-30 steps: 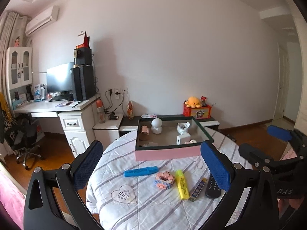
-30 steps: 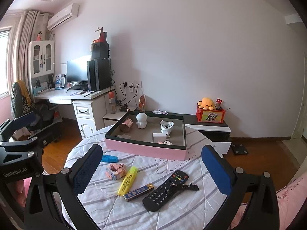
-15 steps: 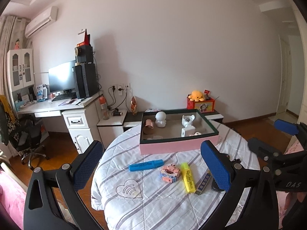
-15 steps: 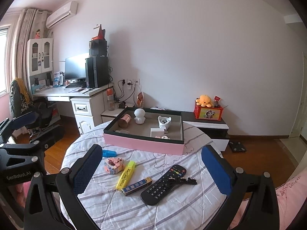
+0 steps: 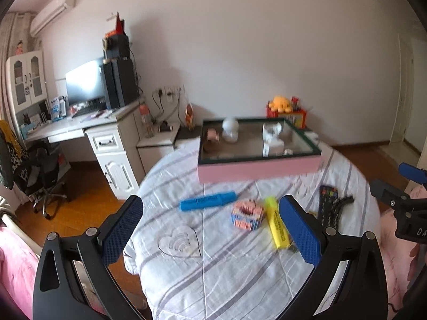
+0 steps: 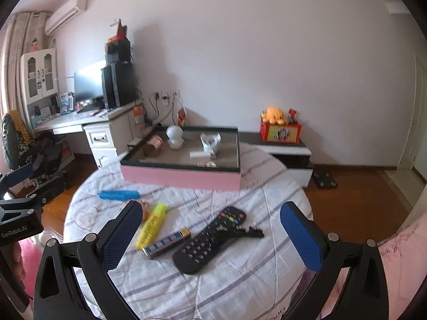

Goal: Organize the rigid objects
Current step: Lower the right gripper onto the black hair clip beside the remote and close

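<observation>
Left wrist view shows the round table filling far more of the picture than it did a second ago, and the right wrist view shows the same: both grippers have come forward and tipped down toward the striped cloth. That reads as the approach to a first pick, with nothing lifted yet.

At the far side of the table sits the pink box, already holding a few small white and brown items; its place has not changed. Nearer lie the loose things, all where they were: the black remote with a dark comb against it, the blue marker, the yellow highlighter, the slim patterned bar touching the highlighter's end, and the small pink block toy.

The left gripper hangs wide open and empty, its gap framing the block toy and highlighter. The right gripper is equally wide and empty, above the remote, which looks like its likely target.
</observation>
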`<control>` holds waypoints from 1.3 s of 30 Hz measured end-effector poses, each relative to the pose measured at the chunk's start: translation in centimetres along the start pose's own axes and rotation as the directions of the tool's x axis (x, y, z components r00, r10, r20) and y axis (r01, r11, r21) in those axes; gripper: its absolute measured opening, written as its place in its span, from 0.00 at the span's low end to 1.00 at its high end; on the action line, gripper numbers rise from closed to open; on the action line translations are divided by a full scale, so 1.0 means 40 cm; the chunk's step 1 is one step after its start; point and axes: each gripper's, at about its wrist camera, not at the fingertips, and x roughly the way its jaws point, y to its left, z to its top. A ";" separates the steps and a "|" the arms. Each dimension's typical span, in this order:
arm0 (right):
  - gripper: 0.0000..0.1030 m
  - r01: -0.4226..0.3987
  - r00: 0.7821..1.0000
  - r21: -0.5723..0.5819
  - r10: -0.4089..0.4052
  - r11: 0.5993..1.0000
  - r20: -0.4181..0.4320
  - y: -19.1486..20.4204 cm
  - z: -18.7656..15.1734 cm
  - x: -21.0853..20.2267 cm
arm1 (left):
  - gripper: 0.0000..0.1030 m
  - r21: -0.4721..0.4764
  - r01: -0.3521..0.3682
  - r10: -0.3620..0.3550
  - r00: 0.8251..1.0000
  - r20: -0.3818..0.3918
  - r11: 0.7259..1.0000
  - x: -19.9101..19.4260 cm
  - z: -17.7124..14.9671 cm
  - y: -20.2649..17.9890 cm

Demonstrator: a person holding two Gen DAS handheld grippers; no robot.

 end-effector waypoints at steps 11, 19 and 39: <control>1.00 -0.020 0.970 0.035 0.027 0.999 -0.240 -0.009 -0.129 0.181 | 1.00 0.041 -0.018 0.024 0.990 -0.142 0.999 0.123 -0.072 -0.013; 1.00 -0.011 0.959 0.005 0.012 1.000 -0.284 0.000 -0.148 0.238 | 1.00 0.043 -0.021 0.028 0.985 -0.171 0.999 0.152 -0.080 -0.004; 1.00 -0.048 0.952 0.194 0.104 0.980 -0.289 -0.113 -0.102 0.323 | 1.00 0.094 0.016 0.006 0.974 -0.225 0.995 0.201 -0.099 -0.058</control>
